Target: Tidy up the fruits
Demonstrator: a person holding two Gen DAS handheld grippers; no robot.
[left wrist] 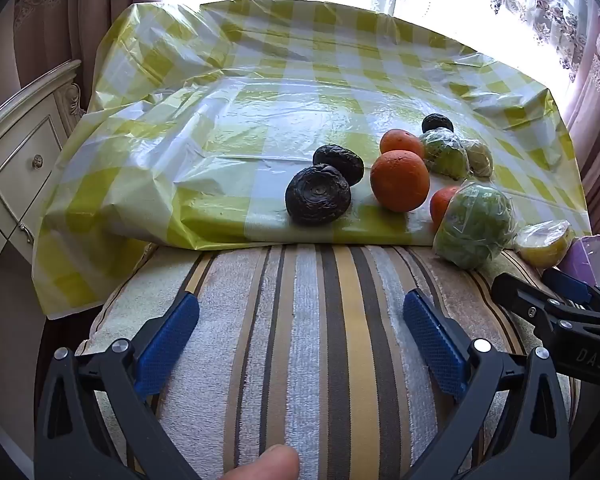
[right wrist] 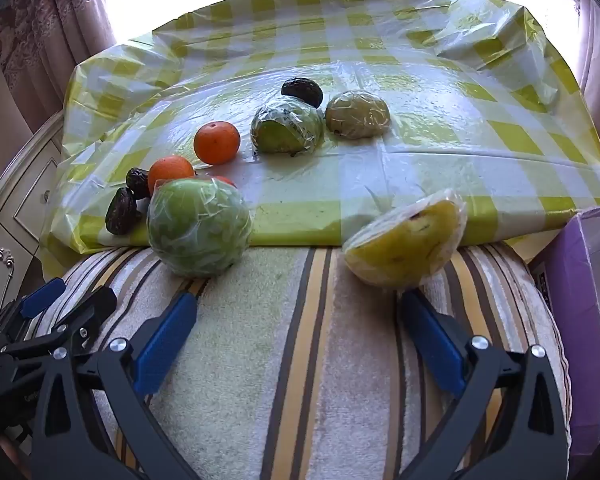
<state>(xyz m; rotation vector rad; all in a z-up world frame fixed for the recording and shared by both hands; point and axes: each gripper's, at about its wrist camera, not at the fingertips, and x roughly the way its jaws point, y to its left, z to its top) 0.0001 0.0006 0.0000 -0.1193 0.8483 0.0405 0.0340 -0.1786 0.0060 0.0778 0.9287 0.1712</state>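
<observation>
Fruits lie on a yellow-checked plastic cloth (left wrist: 260,92). Two dark wrinkled fruits (left wrist: 318,194) sit left of three oranges (left wrist: 400,186); a third dark one (right wrist: 302,91) lies farther back. A wrapped green fruit (right wrist: 198,226) and a wrapped yellow half fruit (right wrist: 406,246) rest at the cloth's front edge, on the striped towel (right wrist: 300,340). Two more wrapped green fruits (right wrist: 286,128) lie farther back. My left gripper (left wrist: 300,316) is open and empty over the towel. My right gripper (right wrist: 298,314) is open and empty, its right finger just below the yellow half fruit.
A purple box (right wrist: 580,300) stands at the right edge of the towel. A cream cabinet with drawers (left wrist: 20,168) is at the left. Curtains and a bright window lie behind the table. The right gripper also shows in the left wrist view (left wrist: 556,304).
</observation>
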